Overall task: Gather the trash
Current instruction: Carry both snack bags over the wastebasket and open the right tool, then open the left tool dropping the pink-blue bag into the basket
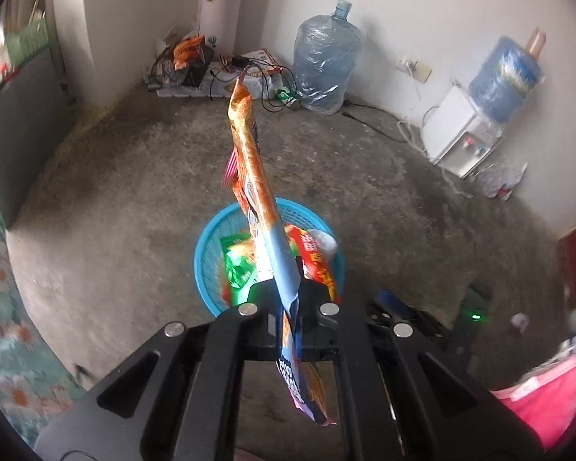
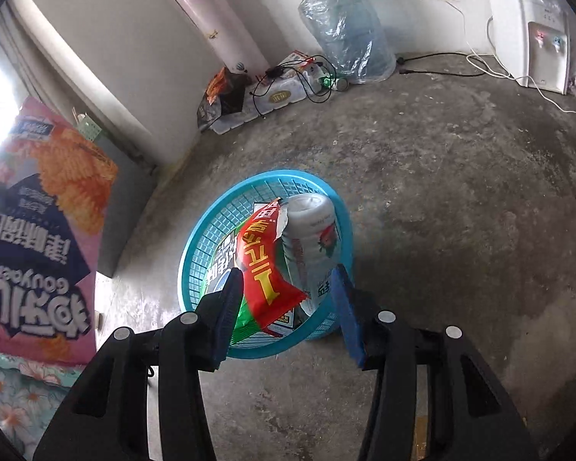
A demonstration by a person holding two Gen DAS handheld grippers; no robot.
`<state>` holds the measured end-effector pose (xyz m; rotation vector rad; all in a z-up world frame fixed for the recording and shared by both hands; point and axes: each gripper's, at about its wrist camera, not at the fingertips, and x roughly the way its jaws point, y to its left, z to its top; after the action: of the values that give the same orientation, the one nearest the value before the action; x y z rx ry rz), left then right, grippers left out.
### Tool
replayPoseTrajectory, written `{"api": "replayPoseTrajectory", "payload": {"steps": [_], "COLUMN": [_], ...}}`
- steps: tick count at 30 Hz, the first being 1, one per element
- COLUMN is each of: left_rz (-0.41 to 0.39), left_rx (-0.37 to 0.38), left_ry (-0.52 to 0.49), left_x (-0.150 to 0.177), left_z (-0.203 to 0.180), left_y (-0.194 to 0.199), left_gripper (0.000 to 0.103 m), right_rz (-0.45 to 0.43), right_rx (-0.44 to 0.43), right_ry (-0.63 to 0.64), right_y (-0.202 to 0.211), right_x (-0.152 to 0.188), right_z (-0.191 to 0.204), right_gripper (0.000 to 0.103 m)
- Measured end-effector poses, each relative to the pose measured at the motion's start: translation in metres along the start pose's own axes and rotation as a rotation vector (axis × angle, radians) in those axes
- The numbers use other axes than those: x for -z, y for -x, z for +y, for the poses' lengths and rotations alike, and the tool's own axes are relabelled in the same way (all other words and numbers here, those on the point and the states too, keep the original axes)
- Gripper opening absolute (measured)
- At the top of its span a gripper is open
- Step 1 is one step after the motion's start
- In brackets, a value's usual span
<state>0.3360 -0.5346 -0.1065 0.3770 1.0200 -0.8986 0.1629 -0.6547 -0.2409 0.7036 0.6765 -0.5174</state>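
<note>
My left gripper (image 1: 290,303) is shut on a pink and orange snack bag (image 1: 255,176), seen edge-on, held above the blue basket (image 1: 207,253) on the floor. The same bag shows flat at the left of the right wrist view (image 2: 38,230). The basket (image 2: 288,180) holds a red wrapper (image 2: 263,265), a green wrapper (image 1: 238,269), a white plastic bottle (image 2: 313,238) and a dark packet. My right gripper (image 2: 288,307) is open and empty, just above the basket's near rim.
Bare concrete floor surrounds the basket. A large water jug (image 1: 324,61) and a pile of bags, boxes and cables (image 1: 219,73) stand at the far wall. A white water dispenser (image 1: 464,130) is at the right. A floral cloth (image 2: 11,392) lies at the left.
</note>
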Motion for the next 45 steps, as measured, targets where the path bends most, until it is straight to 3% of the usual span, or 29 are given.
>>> {"api": "replayPoseTrajectory", "payload": {"steps": [3, 4, 5, 7, 12, 19, 21, 25, 29, 33, 37, 41, 45], "left_rz": [0.052, 0.087, 0.122, 0.165, 0.189, 0.102, 0.076, 0.042, 0.023, -0.053, -0.125, -0.169, -0.195], "left_rx": [-0.142, -0.164, -0.164, -0.147, -0.024, 0.123, 0.141, 0.124, 0.114, 0.076, 0.03, -0.025, -0.047], "left_ry": [-0.169, -0.191, -0.193, -0.168, 0.003, 0.097, 0.104, 0.128, 0.206, 0.288, 0.359, 0.405, 0.429], "left_x": [-0.001, 0.002, 0.005, 0.01, 0.014, 0.006, 0.013, 0.048, 0.092, 0.139, 0.181, 0.213, 0.23], "left_z": [-0.033, -0.041, -0.046, -0.047, -0.021, 0.021, 0.036, 0.068, 0.103, 0.136, 0.16, 0.175, 0.183], "left_y": [-0.04, -0.055, -0.07, -0.092, -0.089, 0.0, 0.034, 0.098, 0.154, 0.211, 0.257, 0.286, 0.302], "left_gripper": [0.004, 0.012, 0.03, 0.048, 0.055, 0.056, 0.058, 0.06, 0.061, 0.062, 0.062, 0.062, 0.062], "right_rz": [0.003, 0.007, 0.009, 0.011, 0.026, -0.044, -0.04, 0.033, 0.208, 0.376, 0.472, 0.495, 0.435], "right_rx": [-0.002, -0.005, -0.008, -0.015, -0.028, -0.062, -0.078, -0.08, -0.02, 0.107, 0.171, 0.242, 0.236], "right_ry": [-0.019, -0.024, -0.029, -0.031, -0.002, 0.066, 0.137, 0.274, 0.3, 0.294, 0.204, 0.18, 0.184], "right_y": [0.003, 0.003, 0.003, 0.004, 0.005, 0.018, 0.016, -0.005, -0.061, -0.124, -0.165, -0.185, -0.163], "right_x": [-0.001, -0.002, -0.002, -0.001, 0.002, -0.007, -0.012, -0.018, -0.014, 0.003, 0.014, 0.02, 0.018], "right_z": [-0.001, -0.002, -0.002, 0.0, 0.003, 0.028, 0.049, 0.095, 0.112, 0.104, 0.088, 0.082, 0.097], "right_gripper": [0.047, 0.047, 0.047, 0.047, 0.047, 0.046, 0.039, 0.033, 0.026, 0.017, 0.01, 0.008, 0.008]}}
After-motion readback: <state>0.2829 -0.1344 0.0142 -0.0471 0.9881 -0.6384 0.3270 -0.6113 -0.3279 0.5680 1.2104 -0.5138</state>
